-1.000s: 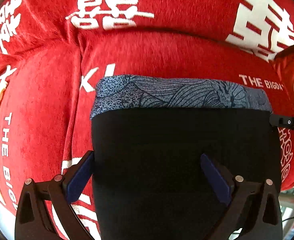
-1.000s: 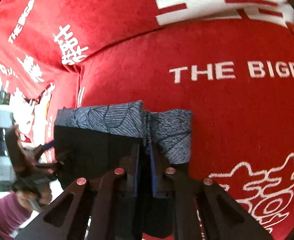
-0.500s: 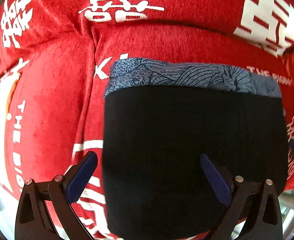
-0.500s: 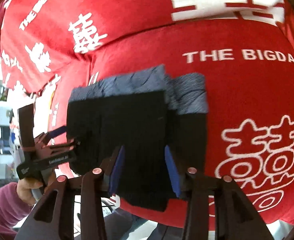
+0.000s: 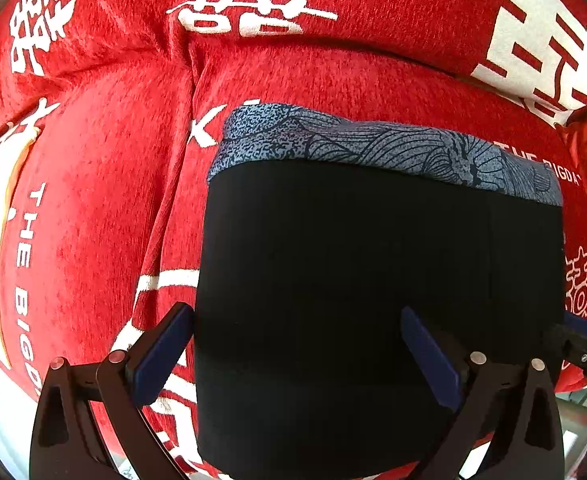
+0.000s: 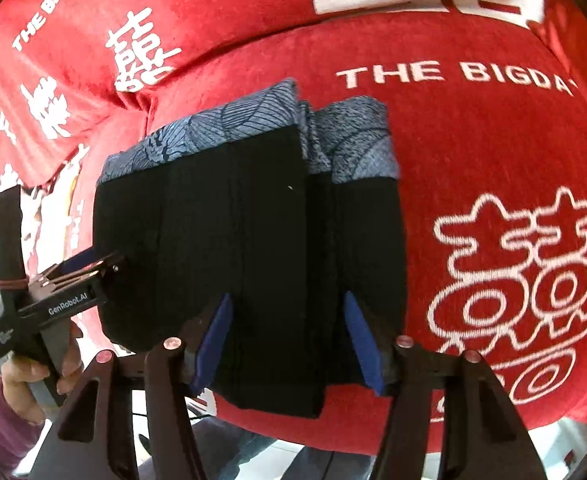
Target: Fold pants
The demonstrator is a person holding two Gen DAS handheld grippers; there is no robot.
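The pants (image 5: 373, 280) lie folded into a black block with a blue-grey patterned band (image 5: 373, 148) along the far edge, on a red sofa. My left gripper (image 5: 293, 344) is open and empty, its fingers wide apart above the near part of the block. My right gripper (image 6: 289, 340) is open and empty above the near right part of the pants (image 6: 253, 248). The left gripper (image 6: 77, 276) also shows in the right wrist view at the block's left side, held by a hand.
The red sofa cover (image 5: 93, 200) with white characters and lettering spreads all around the pants (image 6: 493, 160). A seam between cushions (image 5: 185, 92) runs at the left. The sofa's front edge and pale floor (image 6: 285, 448) lie just below the grippers.
My right gripper let go of the pants and opened, then pulled back. My left gripper stayed open and drew back slightly. The folded block now rests on the sofa.
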